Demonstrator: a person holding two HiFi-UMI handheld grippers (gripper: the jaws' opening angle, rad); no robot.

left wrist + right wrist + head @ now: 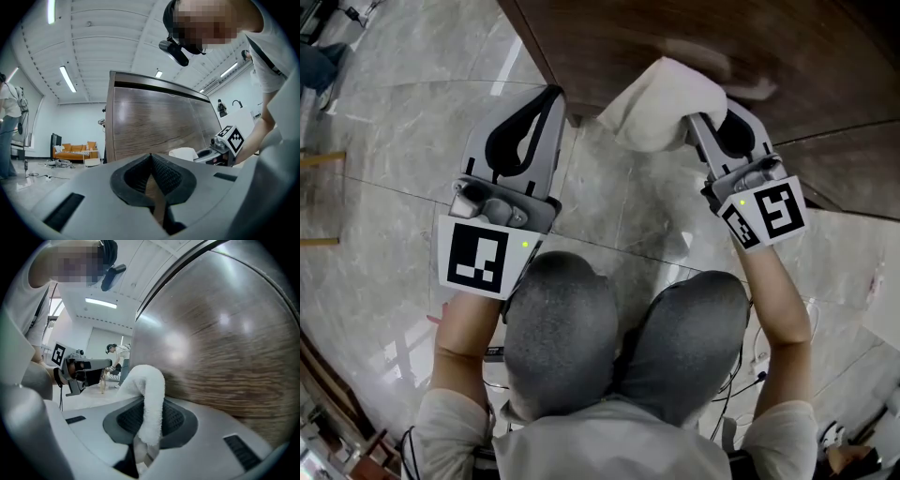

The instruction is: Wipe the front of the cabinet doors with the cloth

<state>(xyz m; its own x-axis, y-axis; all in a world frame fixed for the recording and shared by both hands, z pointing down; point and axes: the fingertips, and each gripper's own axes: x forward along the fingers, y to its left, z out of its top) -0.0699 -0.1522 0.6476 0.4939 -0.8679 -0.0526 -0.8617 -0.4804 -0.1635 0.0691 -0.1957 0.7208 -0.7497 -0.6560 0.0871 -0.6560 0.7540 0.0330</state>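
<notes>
Low against the wood-grain cabinet door [609, 37], the right hand-held gripper [710, 127] is clenched on a white terry cloth [661, 98] bunched right at the panel. The left hand-held gripper [546, 101], jaws pressed together and empty, hangs near the door's corner.

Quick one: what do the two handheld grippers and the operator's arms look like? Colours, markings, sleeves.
The left gripper and right gripper both have light grey shells with black ribbed jaw pads. Each carries a white cube with black square markers and a small green light. The sleeves are short and pale.
</notes>
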